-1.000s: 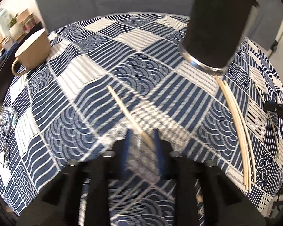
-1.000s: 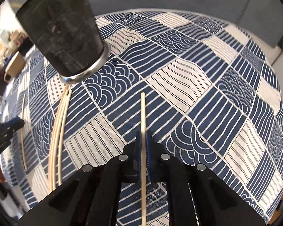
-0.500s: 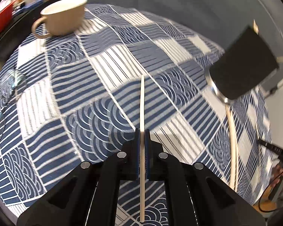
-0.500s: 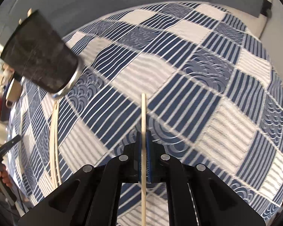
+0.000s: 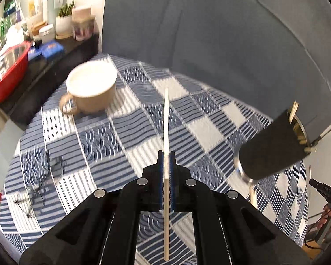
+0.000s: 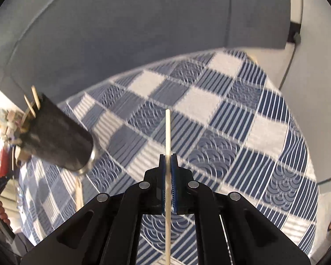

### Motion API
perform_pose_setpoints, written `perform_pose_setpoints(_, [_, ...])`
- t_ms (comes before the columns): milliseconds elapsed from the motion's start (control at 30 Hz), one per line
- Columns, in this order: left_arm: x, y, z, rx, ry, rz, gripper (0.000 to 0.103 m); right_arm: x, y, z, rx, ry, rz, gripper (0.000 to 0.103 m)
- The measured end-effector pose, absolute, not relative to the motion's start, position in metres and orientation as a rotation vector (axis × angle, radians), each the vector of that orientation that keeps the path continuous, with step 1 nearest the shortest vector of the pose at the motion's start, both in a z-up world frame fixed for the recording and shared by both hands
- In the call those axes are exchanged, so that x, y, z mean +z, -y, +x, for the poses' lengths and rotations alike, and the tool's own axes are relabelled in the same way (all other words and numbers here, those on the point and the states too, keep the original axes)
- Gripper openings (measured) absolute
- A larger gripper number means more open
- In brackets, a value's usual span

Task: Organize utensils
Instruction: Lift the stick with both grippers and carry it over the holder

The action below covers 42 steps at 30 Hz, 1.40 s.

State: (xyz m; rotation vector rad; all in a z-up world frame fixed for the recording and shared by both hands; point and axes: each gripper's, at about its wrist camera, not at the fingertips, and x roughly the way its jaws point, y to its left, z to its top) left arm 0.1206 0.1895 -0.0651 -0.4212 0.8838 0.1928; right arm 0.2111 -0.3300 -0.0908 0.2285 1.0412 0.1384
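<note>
Wooden chopsticks are the business here, one in each gripper. The left gripper [image 5: 166,154] is clamped narrow on a pale chopstick [image 5: 166,119] that runs straight out along its fingers, tip aimed across the blue-and-white checked tablecloth [image 5: 130,132]. The right gripper [image 6: 168,156] pinches its own chopstick [image 6: 168,132] the same way, lengthwise between the blue pads.

The dark cylindrical utensil holder [image 5: 273,150] stands in the cloth's middle with several sticks already poking from its mouth. It lies off to the right of the left gripper and off to the left of the right one [image 6: 57,139], so it sits between the two; neither looks clearly nearer. Each stick's long axis points past the holder rather than down into its opening, so I judge a swing inward and a tilt toward upright comes next.

Only the left view shows the tan mug [image 5: 91,90] near the far left edge and eyeglasses [image 5: 33,190] at the near left.
</note>
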Motion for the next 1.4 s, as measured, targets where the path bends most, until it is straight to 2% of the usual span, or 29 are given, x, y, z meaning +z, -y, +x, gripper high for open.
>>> perform_pose_setpoints(400, [0.005, -0.16, 0.178, 0.084, -0.744, -0.364, 0.005, -0.012, 0.292, 0.256, 0.255, -0.872, 0.237, 0.005])
perform_pose_setpoints(700, [0.022, -0.112, 0.214, -0.028, -0.696, -0.348, 0.005, 0.031, 0.24, 0.278, 0.382, -0.746, 0.232, 0.005])
perform_pose_setpoints(1033, [0.041, -0.079, 0.25, -0.169, -0.64, -0.398, 0.005, 0.041, 0.199, 0.297, 0.429, -0.724, 0.187, 0.005])
perform_pose_setpoints(1400, [0.038, -0.049, 0.259, -0.239, -0.494, -0.356, 0.005, 0.043, 0.173, 0.292, 0.564, -0.495, 0.248, 0.005])
